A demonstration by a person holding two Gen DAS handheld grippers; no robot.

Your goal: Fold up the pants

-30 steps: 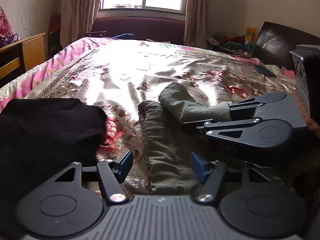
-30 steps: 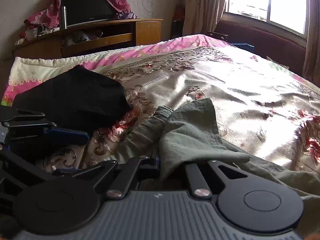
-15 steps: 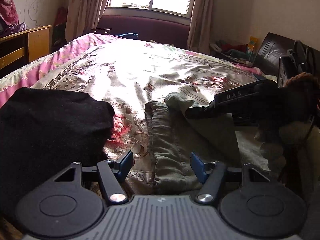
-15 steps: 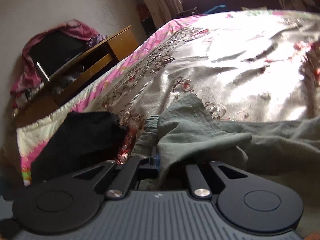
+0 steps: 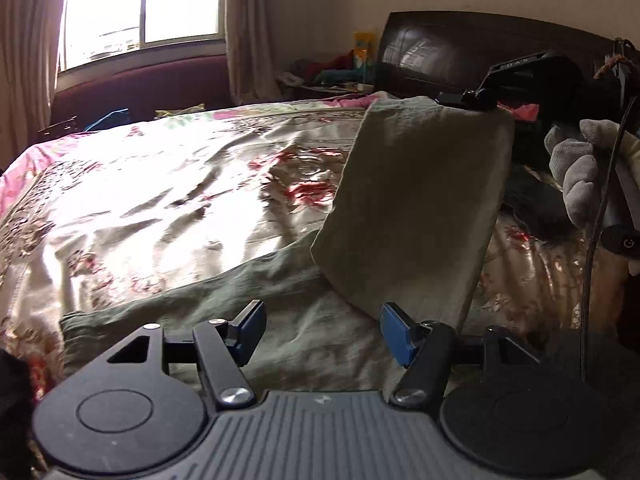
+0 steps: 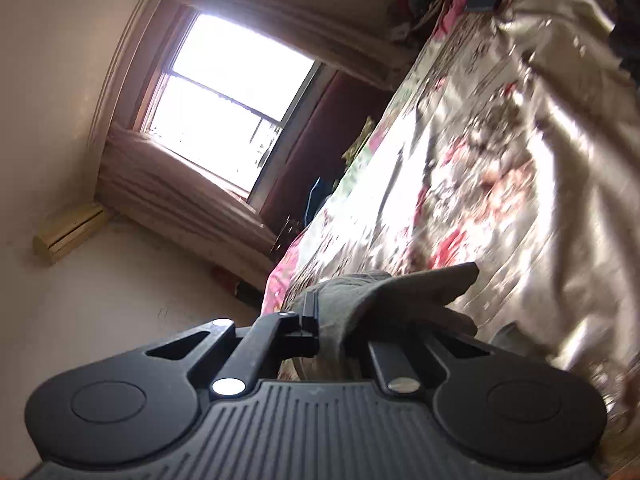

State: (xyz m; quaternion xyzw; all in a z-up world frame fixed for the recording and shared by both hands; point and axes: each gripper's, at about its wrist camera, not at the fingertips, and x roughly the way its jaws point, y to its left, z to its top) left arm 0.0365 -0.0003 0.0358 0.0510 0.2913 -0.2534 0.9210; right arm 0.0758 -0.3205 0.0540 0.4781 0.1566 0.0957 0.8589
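Olive green pants [image 5: 240, 292] lie across the floral bedspread [image 5: 180, 184]. One leg end [image 5: 420, 208] is lifted and hangs as a flat panel at the right of the left wrist view. My right gripper [image 5: 476, 98] is shut on its top edge, held by a gloved hand [image 5: 580, 176]. In the right wrist view, which is rolled on its side, the cloth [image 6: 400, 292] bunches between the right gripper [image 6: 332, 328] fingers. My left gripper [image 5: 322, 332] is open just above the lying part of the pants, nothing between its blue pads.
A dark headboard [image 5: 460, 52] stands behind the lifted leg, with clutter on a bedside surface [image 5: 340, 72]. A bright window [image 5: 140, 4] with curtains is at the far side. A black garment [image 5: 12, 400] shows at the left edge.
The right gripper has raised the pant leg off the bed, carried it rightward toward the headboard and rolled over. The left wrist view has swung right; the black garment has slid almost out of frame.
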